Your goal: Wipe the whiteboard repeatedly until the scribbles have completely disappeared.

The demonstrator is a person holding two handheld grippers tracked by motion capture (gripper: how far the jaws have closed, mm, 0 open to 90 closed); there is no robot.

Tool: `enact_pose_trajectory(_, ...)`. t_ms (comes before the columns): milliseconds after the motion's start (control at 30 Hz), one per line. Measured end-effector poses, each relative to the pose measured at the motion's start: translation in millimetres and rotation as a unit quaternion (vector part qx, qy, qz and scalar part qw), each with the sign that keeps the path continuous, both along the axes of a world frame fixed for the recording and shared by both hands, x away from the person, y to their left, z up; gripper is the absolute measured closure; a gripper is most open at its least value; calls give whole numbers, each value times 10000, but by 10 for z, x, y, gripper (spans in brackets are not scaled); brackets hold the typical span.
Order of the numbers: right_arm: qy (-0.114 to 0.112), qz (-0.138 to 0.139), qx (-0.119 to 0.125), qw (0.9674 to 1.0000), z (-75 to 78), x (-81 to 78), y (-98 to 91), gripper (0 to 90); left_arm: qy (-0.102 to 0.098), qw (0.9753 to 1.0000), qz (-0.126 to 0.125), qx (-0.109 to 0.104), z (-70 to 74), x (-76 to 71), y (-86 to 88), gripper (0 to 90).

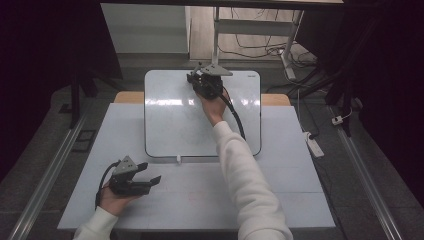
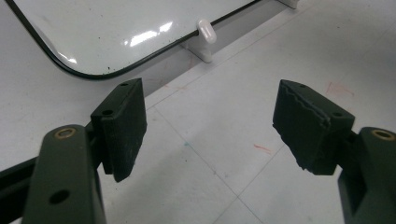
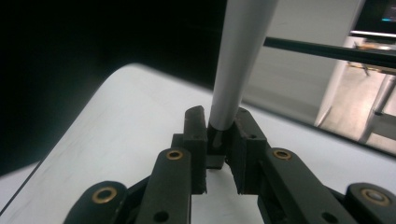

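a large white table [image 1: 200, 200] is spread under both grippers. a glossy white rectangular board with a thin dark rim [image 1: 170, 125] is laid on it, just ahead of the left gripper [image 1: 150, 175] and beneath the right gripper [image 1: 200, 80]. the left gripper's jaws are held wide apart over bare table, nothing between them. the right gripper's jaws are clamped on a slim grey-white marker [image 3: 233, 70], seen standing upright above its pads over the board's far edge.
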State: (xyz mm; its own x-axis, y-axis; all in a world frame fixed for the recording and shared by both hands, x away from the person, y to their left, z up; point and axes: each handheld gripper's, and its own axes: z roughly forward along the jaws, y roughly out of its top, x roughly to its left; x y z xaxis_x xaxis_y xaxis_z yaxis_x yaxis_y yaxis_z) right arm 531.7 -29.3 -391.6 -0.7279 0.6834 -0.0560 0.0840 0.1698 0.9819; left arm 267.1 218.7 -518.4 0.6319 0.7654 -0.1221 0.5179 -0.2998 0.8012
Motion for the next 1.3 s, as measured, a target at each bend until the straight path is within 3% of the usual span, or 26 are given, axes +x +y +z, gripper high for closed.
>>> enact_pose_trajectory(133,64,414,-371,9984,-81,-105,101,778,2,10000,2,-3,-4,10,8,269)
enact_pose_trajectory(233,56,504,-481,9976,-86,-130,83,779,-10,10000,13,6,2,-3,8,270)
enact_pose_trajectory(333,155,143,-284,9994,-40,-86,-129,778,-17,10000,24,1,5,-8,8,270)
enact_pose_trajectory(367,155,143,-284,9994,-40,-86,-129,778,-13,10000,24,2,3,-6,9,270)
enact_pose_trajectory(400,184,-51,-122,9997,-15,-65,-287,778,-8,10000,20,2,2,-5,9,270)
enact_pose_trajectory(500,211,-144,-78,9996,-23,-67,-445,779,-1,10000,19,5,-1,1,7,270)
enact_pose_trajectory(633,318,-60,-85,9994,-66,-119,-508,778,2,10000,34,22,-3,2,4,269)
enact_pose_trajectory(767,458,163,-459,9978,-110,-259,-592,778,-4,10000,53,40,-1,-2,5,269)
enact_pose_trajectory(867,461,255,-285,9982,-91,-387,-749,778,-8,10000,62,44,-2,-2,6,269)
enact_pose_trajectory(1100,487,525,-318,9969,-97,-758,-984,778,-21,9999,109,55,-3,2,18,270)
enact_pose_trajectory(1300,733,913,-314,9926,-162,-1160,-1131,778,-76,9998,171,66,5,-12,27,270)
